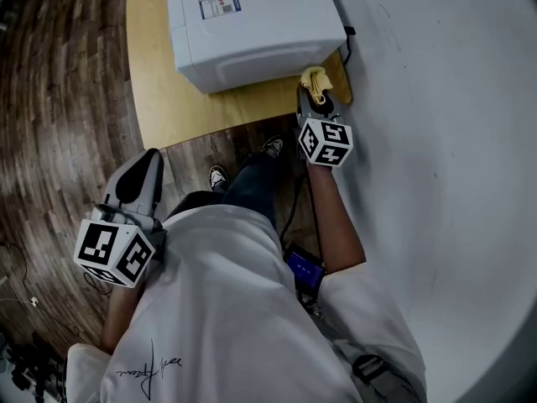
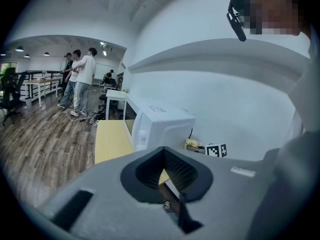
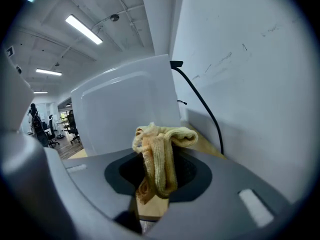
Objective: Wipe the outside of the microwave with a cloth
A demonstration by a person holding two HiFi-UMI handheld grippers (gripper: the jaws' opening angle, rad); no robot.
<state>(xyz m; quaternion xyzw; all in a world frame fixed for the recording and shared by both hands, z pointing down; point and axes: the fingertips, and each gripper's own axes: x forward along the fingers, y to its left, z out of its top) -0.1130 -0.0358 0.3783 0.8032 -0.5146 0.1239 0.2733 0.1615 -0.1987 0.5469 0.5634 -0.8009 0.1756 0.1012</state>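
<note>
The white microwave point(image 1: 252, 23) stands on a pale wooden table point(image 1: 168, 99) against the wall. My right gripper point(image 1: 317, 99) is shut on a bunched yellow cloth point(image 1: 315, 81), held by the microwave's side, close to the wall. In the right gripper view the cloth point(image 3: 160, 154) hangs folded out of the right gripper point(image 3: 157, 171), a little short of the microwave's flat side panel point(image 3: 125, 114). My left gripper point(image 1: 143, 175) hangs low over the floor, well away from the table, shut with nothing in it. From the left gripper point(image 2: 165, 171), the microwave point(image 2: 160, 126) shows in the distance.
A black power cable point(image 3: 200, 104) runs from the microwave's back down along the white wall point(image 1: 436, 99). The person's shoes point(image 1: 220, 176) stand on the wooden floor point(image 1: 59, 99) in front of the table. Several people point(image 2: 80, 79) stand far off in the room.
</note>
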